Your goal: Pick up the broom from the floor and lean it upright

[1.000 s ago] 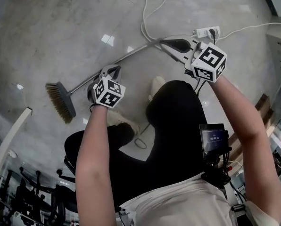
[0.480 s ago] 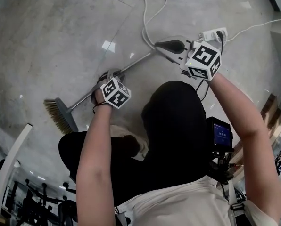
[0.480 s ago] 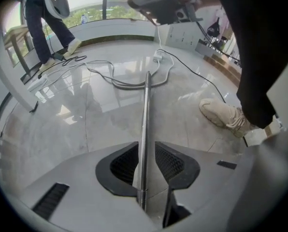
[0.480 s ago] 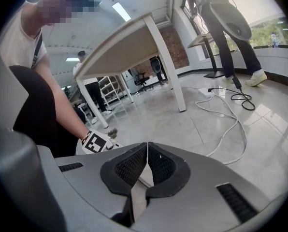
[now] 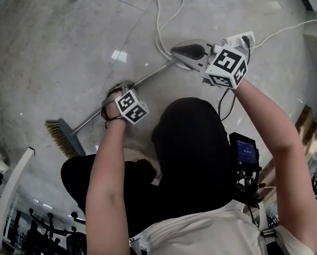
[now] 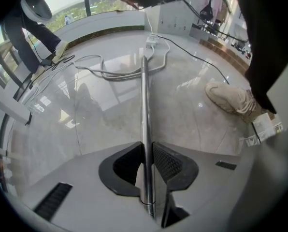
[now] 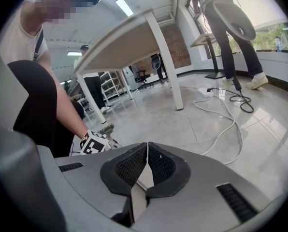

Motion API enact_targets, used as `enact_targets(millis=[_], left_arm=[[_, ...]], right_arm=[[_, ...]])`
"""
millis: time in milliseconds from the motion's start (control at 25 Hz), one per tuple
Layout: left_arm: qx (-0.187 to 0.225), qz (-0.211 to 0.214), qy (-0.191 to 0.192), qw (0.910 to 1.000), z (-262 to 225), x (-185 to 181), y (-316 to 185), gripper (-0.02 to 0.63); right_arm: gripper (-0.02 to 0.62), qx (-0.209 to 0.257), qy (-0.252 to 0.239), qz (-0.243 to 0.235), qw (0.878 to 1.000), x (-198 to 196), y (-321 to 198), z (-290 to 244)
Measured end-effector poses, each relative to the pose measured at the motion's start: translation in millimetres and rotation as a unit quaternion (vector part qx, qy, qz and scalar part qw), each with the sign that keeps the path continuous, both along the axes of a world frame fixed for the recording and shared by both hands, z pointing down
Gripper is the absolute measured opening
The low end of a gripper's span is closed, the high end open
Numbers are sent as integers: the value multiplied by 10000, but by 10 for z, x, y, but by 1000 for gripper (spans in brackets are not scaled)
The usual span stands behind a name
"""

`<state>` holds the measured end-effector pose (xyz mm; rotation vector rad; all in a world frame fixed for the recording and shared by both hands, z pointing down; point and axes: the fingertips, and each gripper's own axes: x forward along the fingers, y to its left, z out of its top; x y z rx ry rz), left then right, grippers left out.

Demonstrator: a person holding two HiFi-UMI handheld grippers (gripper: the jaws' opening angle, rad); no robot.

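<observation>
Floor [image 5: 68, 36] level again: you've lowered the broom [image 5: 148, 77]. Left gripper [image 6: 148, 149] is opening around it while right gripper [image 7: 147, 149] stays clamped on it, so lifting remains undone.

The person wears a white top [image 5: 201, 235] and black trousers [image 5: 190, 142], and the grey left tongs [image 5: 120, 86] and right tongs [image 5: 189, 51] each have 1 black-and-white cube behind them.

Office: desk [image 7: 116, 44], swivel chair [image 7: 143, 75], shelving [image 7: 110, 84].

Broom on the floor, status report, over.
Left tongs opening, straddling tan-bristled metal-pole broom. Right tongs shut on its top end. White cable crossing it.
</observation>
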<state>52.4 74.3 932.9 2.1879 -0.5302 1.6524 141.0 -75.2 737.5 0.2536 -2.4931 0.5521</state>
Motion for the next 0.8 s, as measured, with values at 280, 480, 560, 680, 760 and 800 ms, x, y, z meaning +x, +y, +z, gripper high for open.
enact_targets(millis=[280, 480, 560, 680, 760, 800], left_arm=[[326, -317, -2, 9990, -774, -187, -136, 75], [698, -773, -1, 9946, -1718, -506, -132, 72], [853, -898, 3, 9923, -2075, -642, -61, 72], [1033, -1135, 50, 9881, -2552, -812, 71, 71], [1134, -1313, 87, 9848, -2813, -908, 125, 72], [1205, -1433, 113, 9823, -2935, -959, 139, 72]], right_arm=[[18, 658, -480, 402, 9959, 95, -192, -1200], [18, 851, -907, 219, 9920, -13, -50, -2499], [18, 829, -1004, 90, 9914, -114, 68, -2897], [18, 789, -1092, -170, 9907, -302, 261, -3389], [18, 780, -1134, -325, 9899, -439, 343, -3661], [18, 782, -1147, -408, 9895, -513, 376, -3776]])
